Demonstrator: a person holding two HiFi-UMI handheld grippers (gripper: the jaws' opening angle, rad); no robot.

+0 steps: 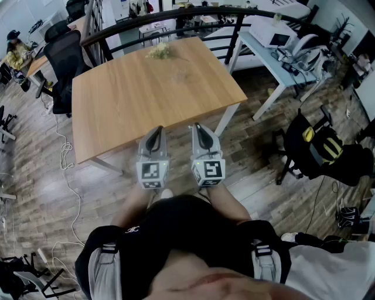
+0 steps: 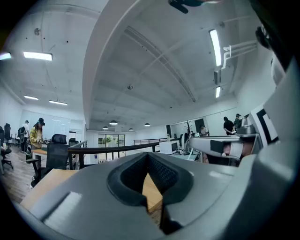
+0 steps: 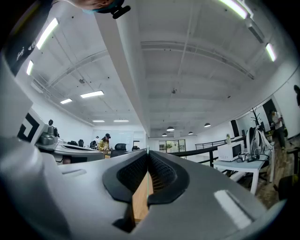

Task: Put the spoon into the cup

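Note:
A light wooden table (image 1: 146, 94) stands in front of me. Near its far edge lies a small pale yellowish thing (image 1: 159, 51), too small to tell whether it is the spoon or the cup. My left gripper (image 1: 155, 130) and right gripper (image 1: 198, 126) are held side by side over the table's near edge, pointing at the far edge and well short of that thing. In the left gripper view the left gripper (image 2: 148, 154) has its pads meeting at the tips with nothing between them. The right gripper (image 3: 148, 152) is likewise shut and empty in its own view.
A black office chair (image 1: 63, 58) stands at the table's left. A white desk (image 1: 275, 64) with equipment is at the right, a black railing (image 1: 176, 17) behind the table. A black chair with a bag (image 1: 316, 146) is at the right, with cables (image 1: 64, 170) on the floor at the left.

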